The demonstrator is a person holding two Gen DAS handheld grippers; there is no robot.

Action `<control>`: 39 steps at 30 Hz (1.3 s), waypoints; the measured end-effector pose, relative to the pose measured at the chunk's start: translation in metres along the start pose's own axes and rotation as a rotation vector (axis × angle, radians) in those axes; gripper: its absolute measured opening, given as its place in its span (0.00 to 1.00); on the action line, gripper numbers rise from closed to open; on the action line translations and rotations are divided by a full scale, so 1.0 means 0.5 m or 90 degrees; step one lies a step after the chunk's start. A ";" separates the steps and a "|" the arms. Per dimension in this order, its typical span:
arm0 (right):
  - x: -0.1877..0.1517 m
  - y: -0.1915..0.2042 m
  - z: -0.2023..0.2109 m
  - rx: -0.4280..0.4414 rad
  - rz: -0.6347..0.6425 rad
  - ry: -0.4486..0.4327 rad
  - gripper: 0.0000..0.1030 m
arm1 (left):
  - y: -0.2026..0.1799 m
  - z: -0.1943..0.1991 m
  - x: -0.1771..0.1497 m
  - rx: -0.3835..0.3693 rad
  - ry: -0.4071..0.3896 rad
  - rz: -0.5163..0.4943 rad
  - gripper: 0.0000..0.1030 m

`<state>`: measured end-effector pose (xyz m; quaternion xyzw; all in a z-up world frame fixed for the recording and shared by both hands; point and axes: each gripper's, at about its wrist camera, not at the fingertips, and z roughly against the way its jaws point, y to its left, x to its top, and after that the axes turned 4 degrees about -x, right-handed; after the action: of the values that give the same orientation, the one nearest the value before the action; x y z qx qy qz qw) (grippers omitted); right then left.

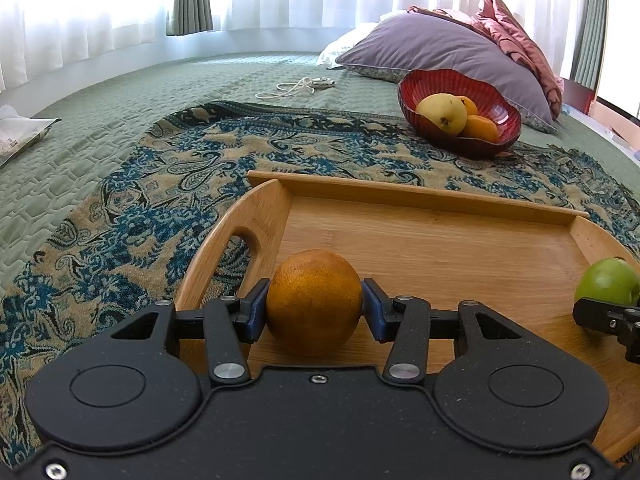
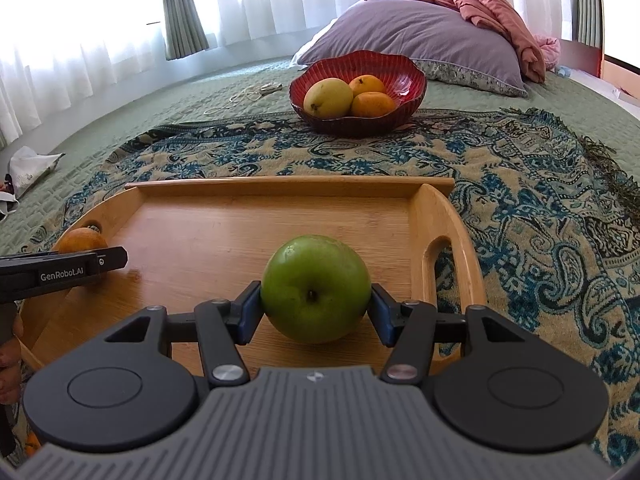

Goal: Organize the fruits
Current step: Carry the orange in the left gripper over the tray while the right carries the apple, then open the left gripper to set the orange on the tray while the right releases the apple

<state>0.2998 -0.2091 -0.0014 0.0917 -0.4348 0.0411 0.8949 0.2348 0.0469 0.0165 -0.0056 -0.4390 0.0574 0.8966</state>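
Note:
My left gripper is shut on an orange that rests on the left part of a wooden tray. My right gripper is shut on a green apple on the right part of the same tray. The apple also shows at the right edge of the left wrist view, and the orange at the left of the right wrist view. A red bowl beyond the tray holds a yellow mango and two oranges.
The tray sits on a blue patterned throw over a green bedspread. A purple pillow and pink bedding lie behind the bowl. A white cable and a paper bag lie on the bed.

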 end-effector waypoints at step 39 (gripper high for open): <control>-0.062 0.011 0.181 0.035 0.030 -0.132 0.94 | -0.036 0.203 -0.079 -0.090 -0.040 -0.026 0.94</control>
<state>0.2100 -0.2218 0.0300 0.1093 -0.5256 0.0644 0.8412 0.1325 0.0207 0.0488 -0.0584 -0.4702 0.0084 0.8806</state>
